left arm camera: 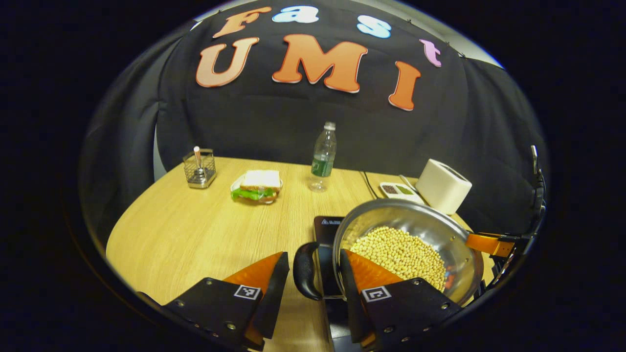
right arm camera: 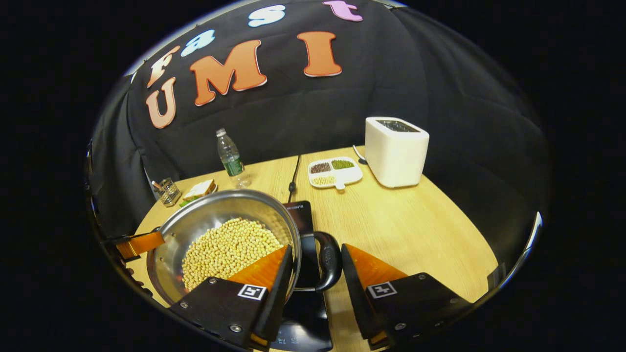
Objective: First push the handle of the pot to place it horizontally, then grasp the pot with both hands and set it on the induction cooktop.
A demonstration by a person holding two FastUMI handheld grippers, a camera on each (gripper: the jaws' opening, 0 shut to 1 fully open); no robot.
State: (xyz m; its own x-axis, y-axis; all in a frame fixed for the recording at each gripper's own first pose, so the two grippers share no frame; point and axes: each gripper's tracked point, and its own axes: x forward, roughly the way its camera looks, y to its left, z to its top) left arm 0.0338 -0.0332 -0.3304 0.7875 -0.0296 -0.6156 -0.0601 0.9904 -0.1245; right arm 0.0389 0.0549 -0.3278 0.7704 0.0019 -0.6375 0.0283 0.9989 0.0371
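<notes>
In the left gripper view, the left gripper [left arm camera: 313, 274] has its two fingers spread, one on each side of a black loop handle [left arm camera: 305, 270] of the pot [left arm camera: 415, 244]. The handle sits in the gap and I cannot tell if either finger touches it. The pot is a steel one, full of pale beans [left arm camera: 398, 254], and it is over the dark cooktop [left arm camera: 325, 234], of which a corner and a strip show under the handle. The pot has two handles; the line from this one to the opposite one runs left to right across the view, about level. At the far rim, the other gripper [left arm camera: 494, 244] reaches in from the right edge. To the left of the pot, the wooden table [left arm camera: 186, 234] has much open room up to its round edge. At the back stand one wire holder [left arm camera: 199, 168], one sandwich [left arm camera: 258, 187], one water bottle [left arm camera: 323, 156], one divided tray [left arm camera: 400, 191] and one white toaster [left arm camera: 442, 187].

In the right gripper view, the right gripper [right arm camera: 315, 274] is also spread around a black handle [right arm camera: 328, 261], which points toward the camera's right side. The left finger of this gripper lies over the pot's rim; the right finger is on the outer side of the handle, apart from it. The pot leans slightly, I think, though the lens bends the picture. The cooktop shows below the pot and down to the bottom edge. The table is free on the right, as far as its curved edge. One cord [right arm camera: 293, 178] runs back from the cooktop.
</notes>
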